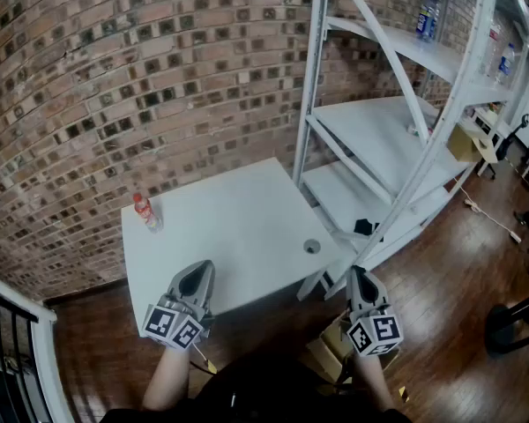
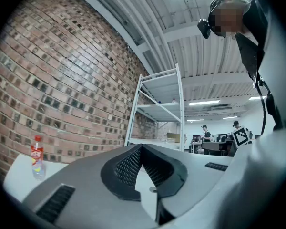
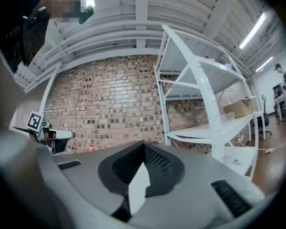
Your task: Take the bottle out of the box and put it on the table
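A clear bottle with a red cap and red label stands upright at the far left corner of the white table. It also shows as the bottle at the left of the left gripper view, and tiny and far off as the bottle in the right gripper view. My left gripper hovers over the table's near edge, jaws together and empty. My right gripper is held off the table's right corner above an open cardboard box on the floor, also shut on nothing.
A white metal shelf rack stands right of the table, with bottles on its top shelf. A brick wall runs behind. The table has a round cable hole. A black railing is at lower left. People stand far back.
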Tool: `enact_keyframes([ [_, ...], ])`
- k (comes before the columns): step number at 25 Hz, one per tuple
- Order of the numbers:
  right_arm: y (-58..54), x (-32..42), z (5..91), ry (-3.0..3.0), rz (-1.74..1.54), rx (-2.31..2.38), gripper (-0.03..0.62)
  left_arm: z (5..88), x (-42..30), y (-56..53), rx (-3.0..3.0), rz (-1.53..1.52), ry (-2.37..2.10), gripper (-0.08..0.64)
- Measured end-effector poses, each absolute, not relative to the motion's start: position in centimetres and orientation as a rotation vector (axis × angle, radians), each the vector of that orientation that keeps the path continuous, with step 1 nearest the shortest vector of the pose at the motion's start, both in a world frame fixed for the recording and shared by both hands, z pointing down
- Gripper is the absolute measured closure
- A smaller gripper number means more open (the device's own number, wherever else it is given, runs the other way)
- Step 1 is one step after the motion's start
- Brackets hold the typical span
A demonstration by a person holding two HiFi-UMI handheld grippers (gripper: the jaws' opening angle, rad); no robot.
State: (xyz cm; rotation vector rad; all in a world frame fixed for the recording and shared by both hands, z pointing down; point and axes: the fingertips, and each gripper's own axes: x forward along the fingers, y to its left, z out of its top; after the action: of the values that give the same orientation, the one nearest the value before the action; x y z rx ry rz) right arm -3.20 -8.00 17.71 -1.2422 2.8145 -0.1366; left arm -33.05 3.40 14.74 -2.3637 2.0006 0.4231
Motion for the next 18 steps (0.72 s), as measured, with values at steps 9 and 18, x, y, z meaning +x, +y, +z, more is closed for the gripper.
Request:
enact_keyframes([
  [9, -7.5, 11.9, 18.6, 2.637, -0.153, -1.577, 0.589, 15.2, -21.1, -3.2, -2.605, 0.399, 1.746, 0.563],
  [18, -4.1, 25.0, 19.2, 2.488, -0.167, -1.849, 0.589, 15.0, -6.3, -7.4, -2.824, 0.363, 1.404, 0.563],
])
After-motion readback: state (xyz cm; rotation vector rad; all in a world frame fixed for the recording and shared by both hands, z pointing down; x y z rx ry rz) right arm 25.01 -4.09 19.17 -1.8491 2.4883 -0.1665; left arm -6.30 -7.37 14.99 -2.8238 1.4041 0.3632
